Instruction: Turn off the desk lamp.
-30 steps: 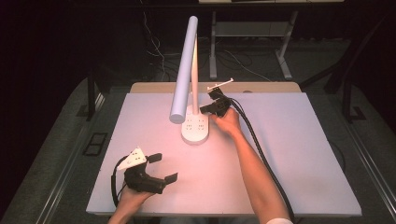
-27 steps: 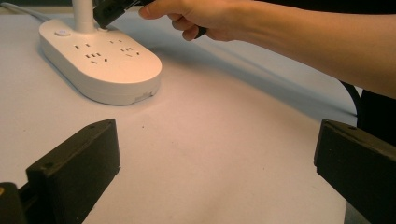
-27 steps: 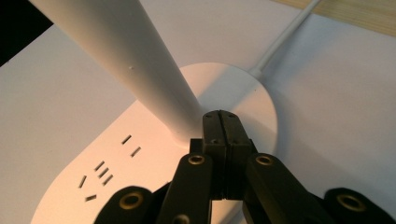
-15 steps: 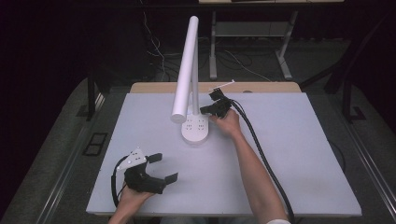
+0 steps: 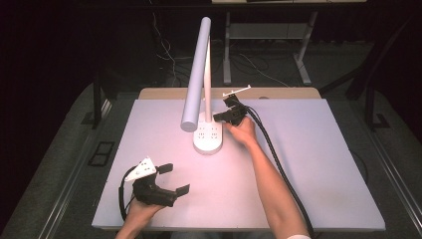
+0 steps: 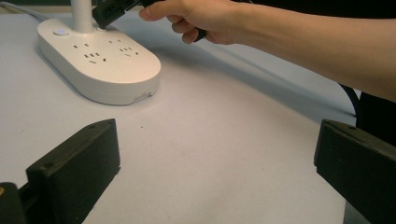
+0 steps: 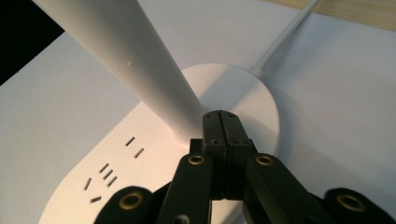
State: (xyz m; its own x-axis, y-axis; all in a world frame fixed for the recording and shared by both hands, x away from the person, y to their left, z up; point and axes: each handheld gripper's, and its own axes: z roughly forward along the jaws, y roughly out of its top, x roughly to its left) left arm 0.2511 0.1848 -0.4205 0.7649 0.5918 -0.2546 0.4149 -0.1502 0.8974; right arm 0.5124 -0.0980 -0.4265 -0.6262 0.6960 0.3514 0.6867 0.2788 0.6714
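Lamp (image 5: 204, 99) stood near the far middle of the white table (image 5: 323, 164), its oval base (image 5: 208, 138) carrying socket slots on top and a white stem rising from the far end of the base. Tube head (image 5: 195, 74) slanted over the base toward the person's side. White cord (image 7: 285, 39) ran off the back of the base.

Right gripper (image 5: 219, 117) sat at the base, just beside the foot of the stem (image 7: 154, 79). In the right gripper view its jaws were pressed flat together with nothing between them, tips at the stem's foot over the base top; actual contact could not be judged. Right hand (image 5: 241, 130) was wrapped round the gripper body, black cable trailing back along the forearm.

Left gripper (image 5: 174, 179) lay low at the near left of the table, well apart from the lamp. Jaws were spread wide and empty, pointed toward the base (image 6: 100, 65). Left hand (image 5: 144, 206) held it from the table's near edge.
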